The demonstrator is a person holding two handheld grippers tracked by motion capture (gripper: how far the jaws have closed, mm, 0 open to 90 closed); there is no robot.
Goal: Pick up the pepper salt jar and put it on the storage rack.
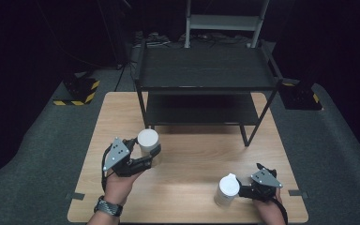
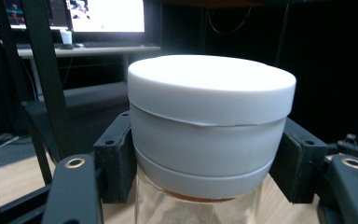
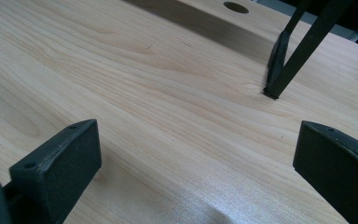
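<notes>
The left gripper [image 1: 147, 152] is clamped on a white-lidded clear glass jar [image 2: 205, 135] above the pale wooden table [image 1: 192, 154], while the right gripper [image 3: 196, 158], jaws wide apart, rests just beside a second white-lidded jar [image 1: 227, 190].

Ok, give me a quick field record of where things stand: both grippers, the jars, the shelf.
left gripper: shut on the white-lidded jar, pads at the lid's sides
right gripper: open, nothing between its pads, bare table ahead
second jar: on the table's near edge, close beside the right gripper; contact unclear
shelf rack: black, two tiers, at the table's far side, both tiers bare
</notes>
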